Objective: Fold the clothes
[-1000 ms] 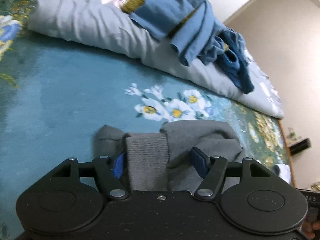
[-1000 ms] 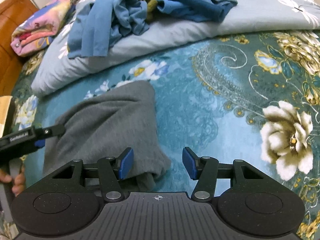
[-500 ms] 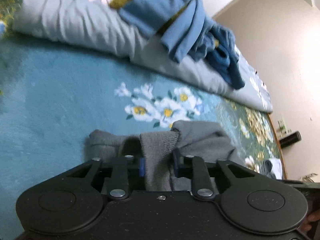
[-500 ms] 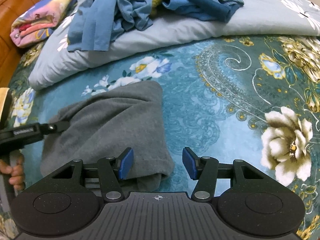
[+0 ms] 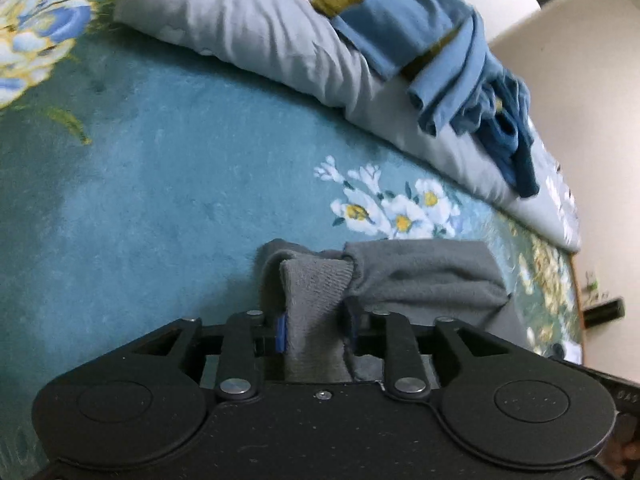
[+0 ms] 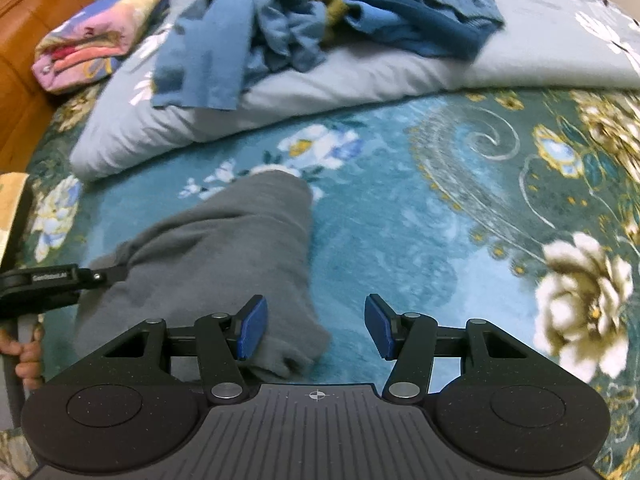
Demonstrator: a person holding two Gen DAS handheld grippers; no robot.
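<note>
Presently, findings as follows.
Left fingers (image 5: 314,330): pinching a ribbed cuff or hem of the grey garment (image 6: 224,256), cloth bunching between the blue pads.
Right fingers (image 6: 316,328): standing wide apart, gripping nothing; one pad is touching the garment's near corner.
Grey garment: lying on the teal floral bedspread (image 6: 400,220) as a narrow, doubled-looking strip, edges uneven.
Blue clothes (image 6: 320,16): sitting in a loose, crumpled heap on the pale quilt (image 6: 520,64), well apart from the fingers.
Pink bundle (image 6: 96,36): resting stacked near the headboard, looking folded.
Progress: judging the grey piece partly folded at most, the blue heap outstanding.
</note>
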